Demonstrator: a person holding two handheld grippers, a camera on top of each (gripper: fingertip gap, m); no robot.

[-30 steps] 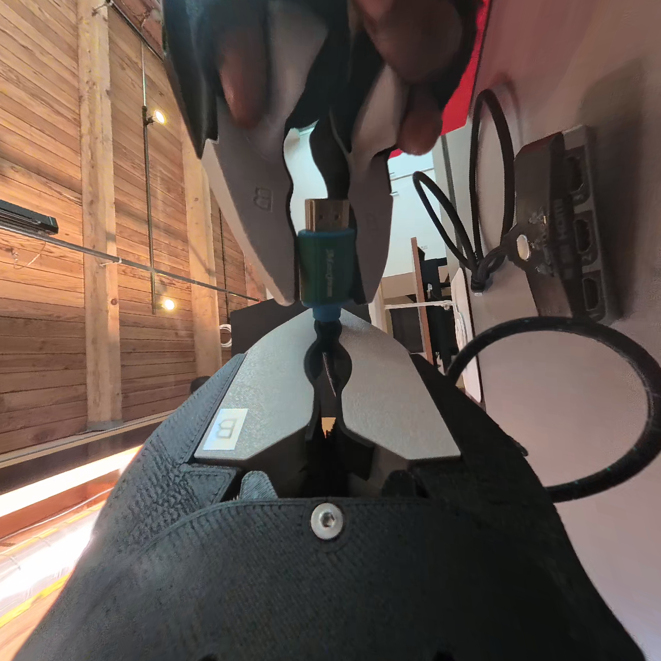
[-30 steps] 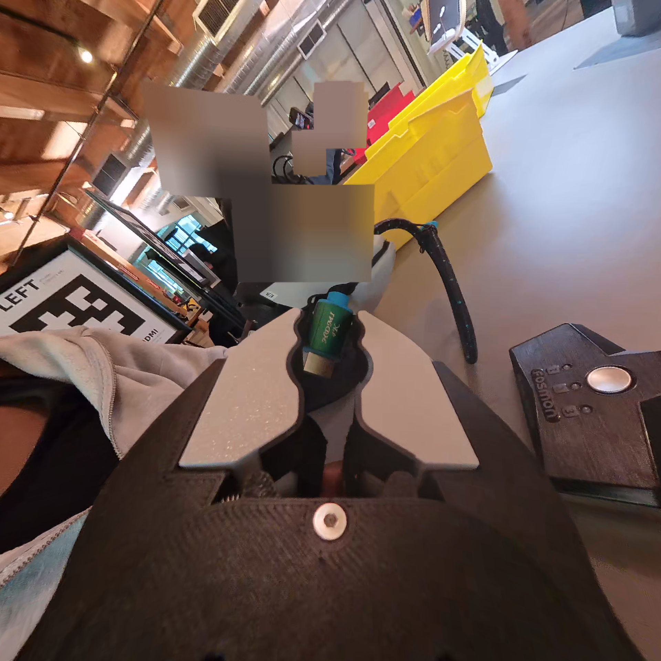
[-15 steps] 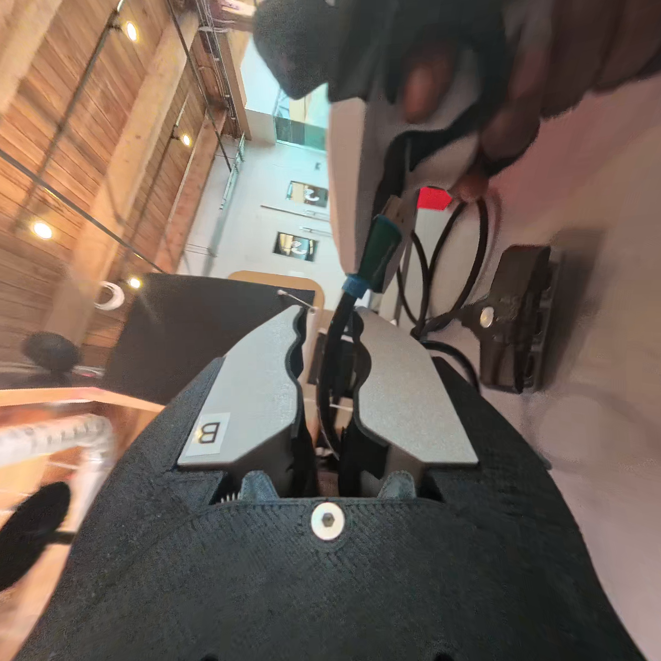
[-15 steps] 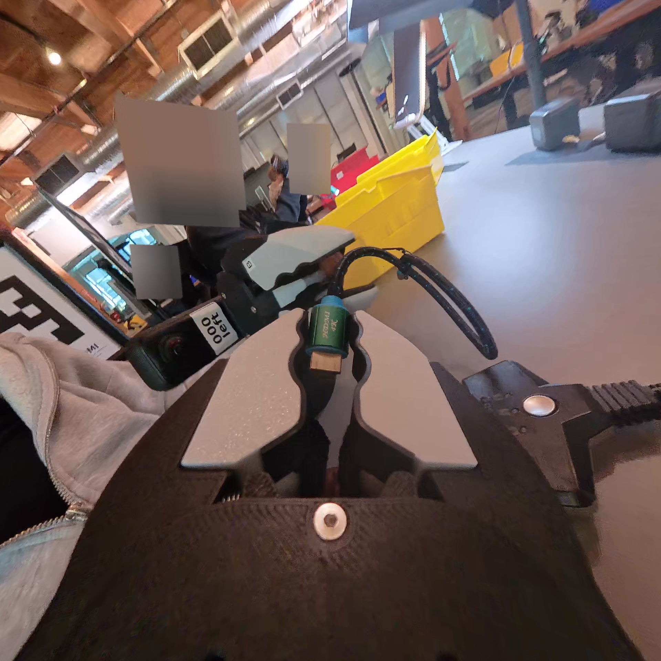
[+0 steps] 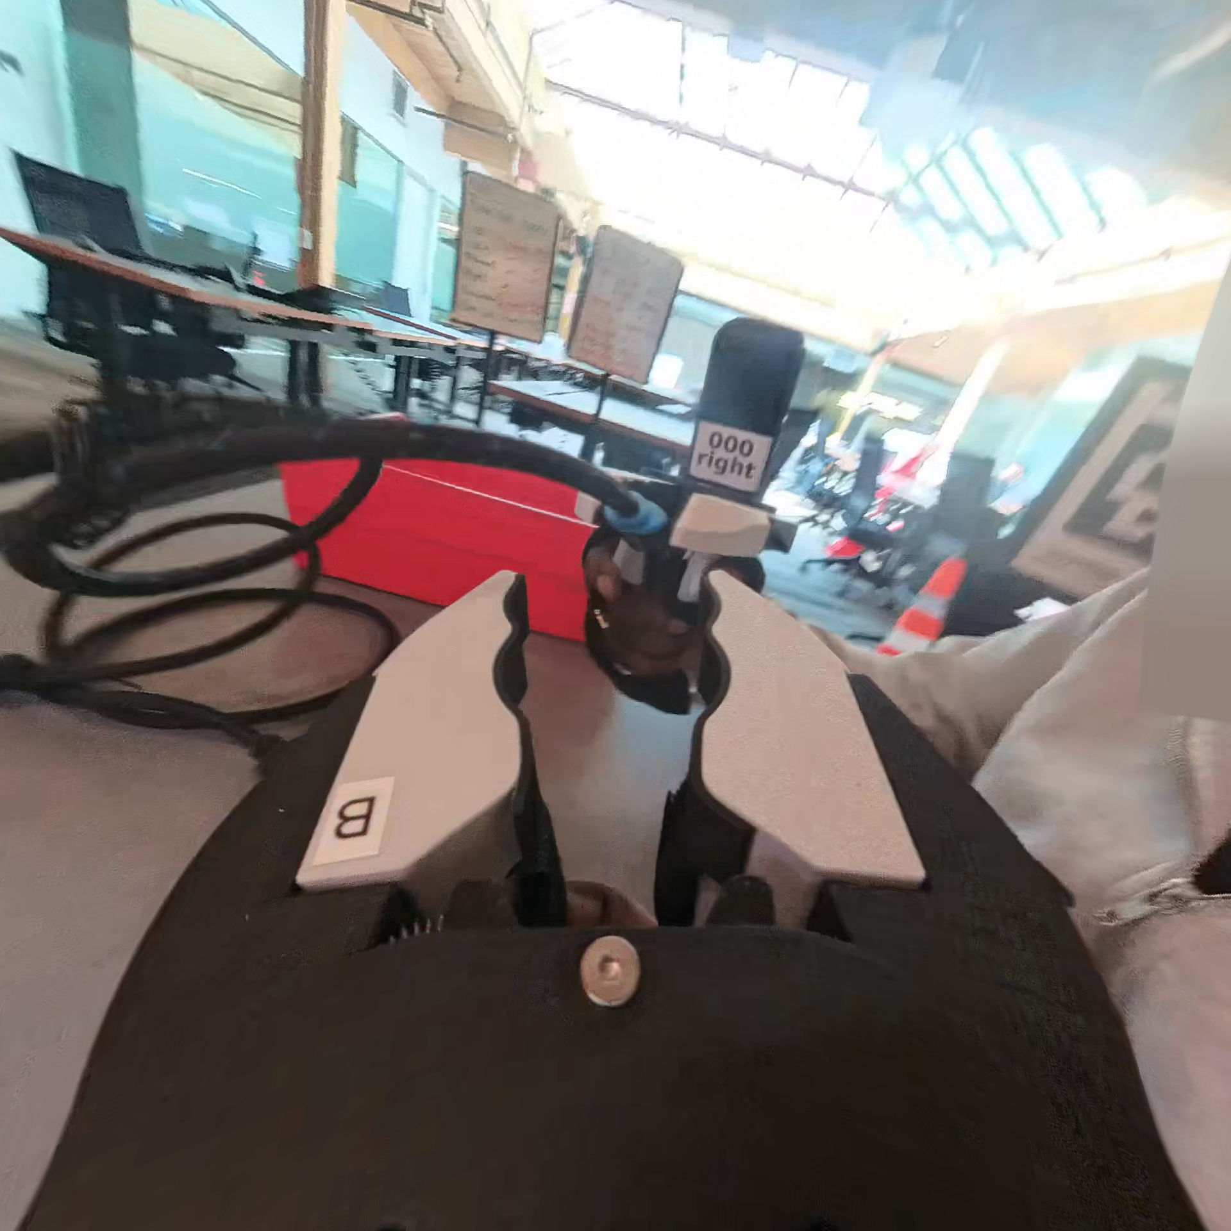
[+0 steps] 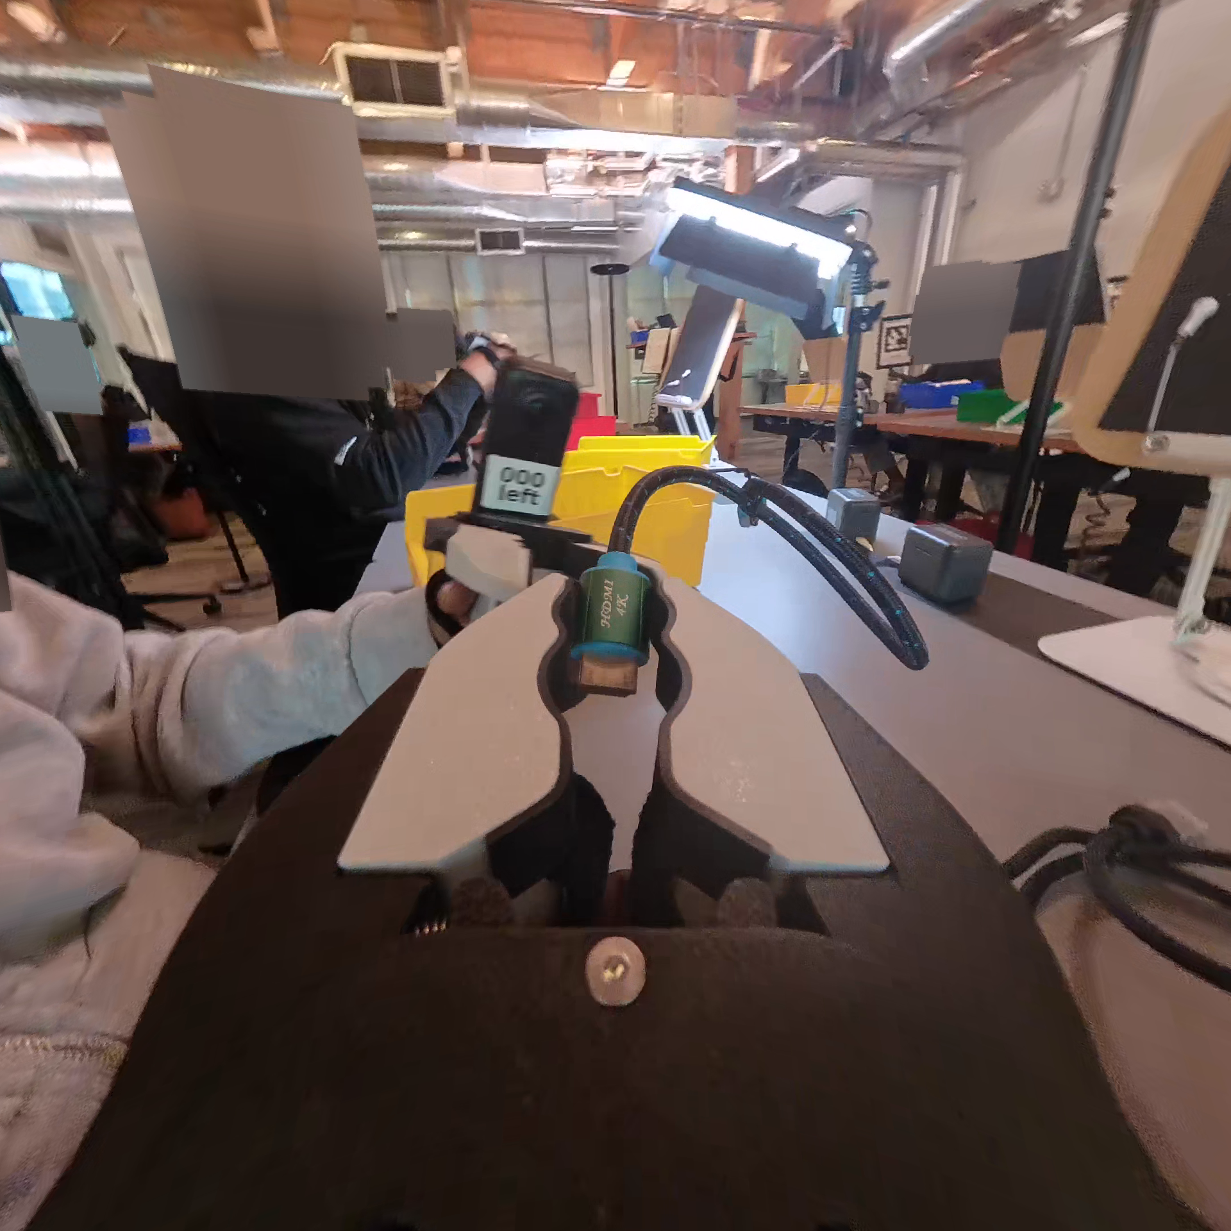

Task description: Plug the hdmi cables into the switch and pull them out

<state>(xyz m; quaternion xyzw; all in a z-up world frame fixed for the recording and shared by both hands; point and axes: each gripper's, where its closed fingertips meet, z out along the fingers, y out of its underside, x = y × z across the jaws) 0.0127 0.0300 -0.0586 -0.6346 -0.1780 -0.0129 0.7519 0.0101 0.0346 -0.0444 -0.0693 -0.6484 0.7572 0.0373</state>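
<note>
My right gripper (image 6: 613, 639) clamps the green HDMI plug (image 6: 609, 623), contacts facing me; left gripper (image 5: 609, 639) gapes, holding nothing. Switch out of view. Judged step: plug acquired. Next: reorient, find a port.

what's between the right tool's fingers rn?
The green HDMI plug, metal tip pointing back toward the camera, clamped by the right tool. Its braided cable arcs away over the table. Pad contact faces are hidden.
</note>
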